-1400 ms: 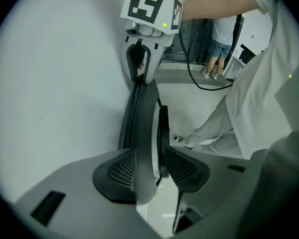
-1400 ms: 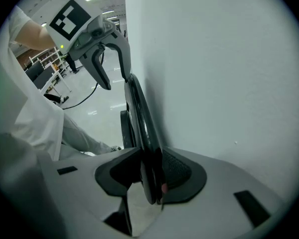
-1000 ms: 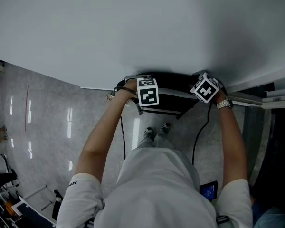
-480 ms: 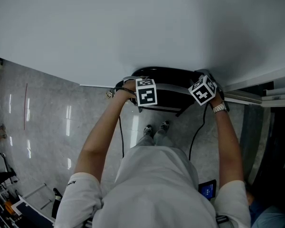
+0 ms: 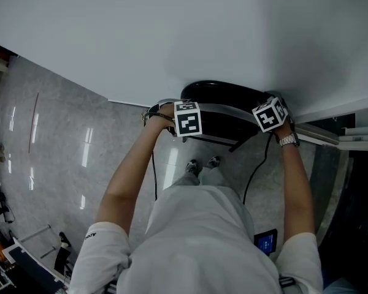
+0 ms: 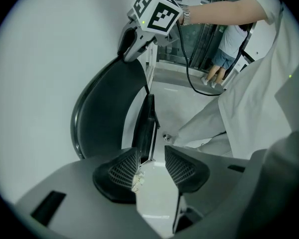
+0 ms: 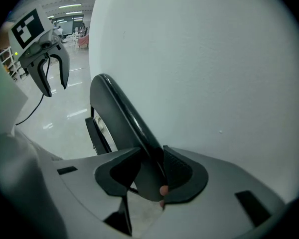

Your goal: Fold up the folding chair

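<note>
**A:** What do the jaws hold?

**B:** Those of the right gripper (image 7: 150, 154) clamp the curved rim of the black plastic folding chair (image 7: 114, 103). Those of the left gripper (image 6: 151, 156) stand apart, empty.

**A:** How far along is it?

**B:** The seat (image 6: 145, 126) seems swung up near the backrest (image 6: 102, 108), beside the white wall (image 5: 172, 29). Probably only closing it flat is left.

One black folding chair (image 5: 224, 112); two grippers, the left gripper (image 6: 152, 166) and the right gripper (image 7: 152, 171), each carrying one marker cube (image 5: 189, 119); two black cables (image 5: 154, 176); one wristwatch (image 5: 289, 140); two shoes (image 5: 192, 166); one lit screen (image 5: 266, 242).
</note>
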The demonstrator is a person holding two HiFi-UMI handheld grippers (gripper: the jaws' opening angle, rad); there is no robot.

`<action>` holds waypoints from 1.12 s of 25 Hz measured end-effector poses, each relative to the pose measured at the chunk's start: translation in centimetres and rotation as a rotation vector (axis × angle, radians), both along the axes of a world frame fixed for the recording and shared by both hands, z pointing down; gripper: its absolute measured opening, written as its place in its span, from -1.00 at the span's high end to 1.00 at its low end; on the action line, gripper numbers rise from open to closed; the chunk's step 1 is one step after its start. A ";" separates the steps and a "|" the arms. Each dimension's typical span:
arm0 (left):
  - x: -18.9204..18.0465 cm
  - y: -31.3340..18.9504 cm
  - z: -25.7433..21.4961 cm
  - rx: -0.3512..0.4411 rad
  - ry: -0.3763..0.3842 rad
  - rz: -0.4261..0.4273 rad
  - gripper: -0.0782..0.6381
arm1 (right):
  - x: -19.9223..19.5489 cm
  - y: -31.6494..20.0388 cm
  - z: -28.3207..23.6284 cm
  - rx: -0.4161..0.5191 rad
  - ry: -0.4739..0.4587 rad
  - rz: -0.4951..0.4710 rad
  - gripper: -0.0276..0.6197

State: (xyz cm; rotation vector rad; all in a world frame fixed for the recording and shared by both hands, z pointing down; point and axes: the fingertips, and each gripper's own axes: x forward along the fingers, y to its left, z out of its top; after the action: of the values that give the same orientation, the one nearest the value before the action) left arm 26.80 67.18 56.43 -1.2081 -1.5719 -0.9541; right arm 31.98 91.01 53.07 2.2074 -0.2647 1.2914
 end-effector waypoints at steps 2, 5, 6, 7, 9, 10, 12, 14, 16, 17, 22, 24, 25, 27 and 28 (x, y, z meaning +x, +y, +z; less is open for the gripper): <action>-0.6 -0.8 0.0 -0.014 0.005 -0.043 0.28 | 0.0 0.2 -0.1 -0.004 0.006 0.002 0.54; -1.1 -1.9 -0.1 -0.040 0.010 -0.142 0.28 | 0.2 0.8 -0.1 -0.002 0.010 0.009 0.54; -1.2 -2.2 -0.3 -0.056 0.007 -0.185 0.30 | 0.0 1.1 -0.1 -0.002 0.014 0.015 0.54; -1.3 -2.5 -0.5 -0.077 0.000 -0.235 0.33 | -0.2 1.2 -0.1 -0.004 0.018 0.020 0.54; -1.7 -3.3 -1.0 -0.124 -0.023 -0.365 0.47 | -0.4 1.1 -0.1 -0.003 0.029 0.013 0.54; -2.0 -3.7 -1.1 -0.145 -0.035 -0.436 0.54 | -0.3 0.9 0.1 0.001 0.033 0.002 0.54; -2.7 -4.2 -1.3 -0.183 -0.056 -0.558 0.61 | 0.1 0.6 0.2 0.010 0.040 -0.016 0.54; -3.7 -4.2 -1.3 -0.224 -0.055 -0.660 0.63 | 0.4 0.5 0.1 0.018 0.049 -0.024 0.54; -4.8 -4.3 -1.1 -0.263 -0.032 -0.770 0.66 | 0.3 0.4 0.0 0.028 0.069 -0.029 0.54; -5.2 -4.4 -1.1 -0.282 -0.018 -0.826 0.67 | 0.2 0.3 0.0 0.033 0.083 -0.030 0.54; -6.2 -5.7 -2.3 -0.406 0.101 -1.118 0.67 | 0.6 0.8 0.2 0.066 0.126 -0.066 0.54; -6.9 -6.7 -3.4 -0.463 0.160 -1.227 0.67 | 0.4 1.0 0.0 0.048 0.125 -0.081 0.54; -7.2 -7.4 -3.9 -0.487 0.189 -1.275 0.67 | 0.4 1.0 -0.3 0.028 0.134 -0.083 0.54; -8.1 -9.2 -5.2 -0.517 0.249 -1.361 0.67 | 0.3 0.4 -1.4 0.020 0.200 -0.079 0.54; -8.7 -10.2 -5.7 -0.525 0.278 -1.400 0.67 | 0.2 -0.5 -2.3 0.043 0.246 -0.079 0.54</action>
State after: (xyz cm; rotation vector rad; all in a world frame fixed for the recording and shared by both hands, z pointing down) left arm 18.14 56.98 50.70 -2.7922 -0.5667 -1.0819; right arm 32.23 90.51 50.78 2.3397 -0.2830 0.9695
